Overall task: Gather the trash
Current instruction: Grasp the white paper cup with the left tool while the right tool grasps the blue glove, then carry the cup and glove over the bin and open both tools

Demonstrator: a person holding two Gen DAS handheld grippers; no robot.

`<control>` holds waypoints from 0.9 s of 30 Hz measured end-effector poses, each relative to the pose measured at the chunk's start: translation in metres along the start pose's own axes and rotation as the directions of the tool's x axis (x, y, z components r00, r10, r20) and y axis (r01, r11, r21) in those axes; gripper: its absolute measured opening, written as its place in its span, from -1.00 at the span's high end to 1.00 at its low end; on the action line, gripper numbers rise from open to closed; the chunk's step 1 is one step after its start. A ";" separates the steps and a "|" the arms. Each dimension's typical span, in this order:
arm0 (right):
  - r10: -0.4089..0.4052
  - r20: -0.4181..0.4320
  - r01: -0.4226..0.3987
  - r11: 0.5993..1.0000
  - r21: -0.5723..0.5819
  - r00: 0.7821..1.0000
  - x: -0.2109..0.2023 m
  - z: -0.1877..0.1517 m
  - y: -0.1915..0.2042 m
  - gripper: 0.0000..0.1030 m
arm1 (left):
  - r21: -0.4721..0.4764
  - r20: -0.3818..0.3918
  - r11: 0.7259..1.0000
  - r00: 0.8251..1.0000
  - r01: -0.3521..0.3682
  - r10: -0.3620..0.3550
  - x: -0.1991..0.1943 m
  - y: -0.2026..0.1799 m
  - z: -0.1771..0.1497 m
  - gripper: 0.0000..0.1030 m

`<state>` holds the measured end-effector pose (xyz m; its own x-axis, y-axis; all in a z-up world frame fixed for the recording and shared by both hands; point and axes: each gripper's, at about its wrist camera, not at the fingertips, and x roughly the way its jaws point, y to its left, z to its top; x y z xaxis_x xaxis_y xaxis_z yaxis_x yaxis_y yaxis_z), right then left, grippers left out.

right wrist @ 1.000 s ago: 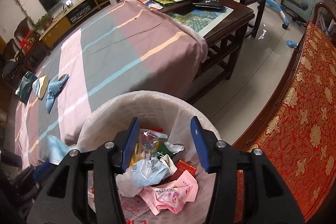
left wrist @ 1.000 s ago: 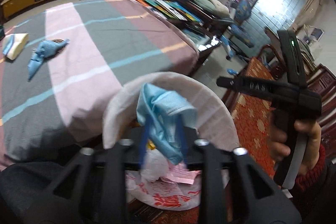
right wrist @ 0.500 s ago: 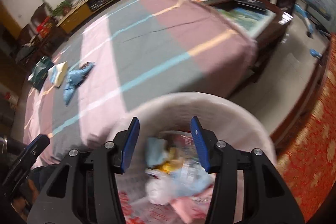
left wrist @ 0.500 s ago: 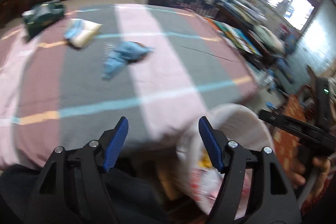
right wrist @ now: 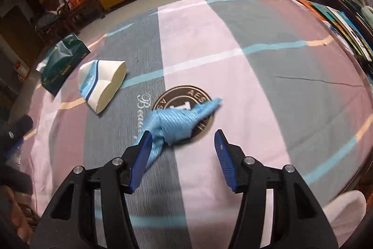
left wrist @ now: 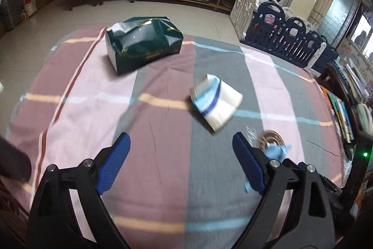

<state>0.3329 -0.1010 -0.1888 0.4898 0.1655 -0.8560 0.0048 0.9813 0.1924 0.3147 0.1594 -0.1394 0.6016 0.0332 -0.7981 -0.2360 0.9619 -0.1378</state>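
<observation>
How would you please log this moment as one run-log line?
left gripper: jaws just opened wider, empty | right gripper: jaws opening, over blue mask, not gripped | paper cup and green pack on cloth

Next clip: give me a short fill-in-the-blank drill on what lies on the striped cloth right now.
1. The crumpled mask lying across the round brown logo is ____ in colour.
2. The flattened paper cup lies between the mask and the dark ____ packet.
3. Nothing sits between the pads of the left hand-held gripper, so its jaws are ____.

Missing words: blue; green; open
</observation>
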 end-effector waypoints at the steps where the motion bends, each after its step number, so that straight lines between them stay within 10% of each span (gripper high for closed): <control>1: -0.015 -0.008 0.015 1.000 -0.003 1.000 0.008 0.002 0.003 -0.07 | 0.022 0.003 1.000 1.000 -0.013 0.013 0.009 -0.004 0.007 -0.77; 7: -0.034 0.000 0.034 0.999 -0.026 0.999 0.030 0.006 0.012 -0.10 | 0.160 -0.007 0.987 0.999 -0.035 0.037 0.065 -0.032 0.037 -0.82; 13: -0.008 0.034 0.014 0.983 -0.185 0.999 0.027 -0.005 0.030 0.45 | 0.211 -0.081 0.975 0.995 0.069 -0.053 0.125 -0.052 0.056 -0.79; 16: 0.010 0.032 -0.004 0.983 -0.184 0.999 0.023 -0.009 0.025 0.49 | 0.170 -0.112 0.978 0.989 0.117 -0.099 0.141 -0.047 0.063 -0.04; 19: 0.012 0.028 -0.007 0.986 -0.166 1.000 0.021 -0.010 0.020 0.49 | 0.155 -0.111 0.977 0.985 0.149 -0.133 0.141 -0.043 0.062 0.26; 27: -0.014 0.070 0.025 0.987 -0.160 0.997 -0.003 -0.021 0.015 0.51 | 0.209 -0.028 0.975 0.997 0.082 -0.078 0.110 -0.046 0.037 0.36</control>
<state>0.3134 -0.0844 -0.1934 0.5499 0.1448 -0.8226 -0.1225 0.9882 0.0920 0.4200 0.1294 -0.1991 0.5968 -0.0494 -0.8009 -0.0213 0.9968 -0.0773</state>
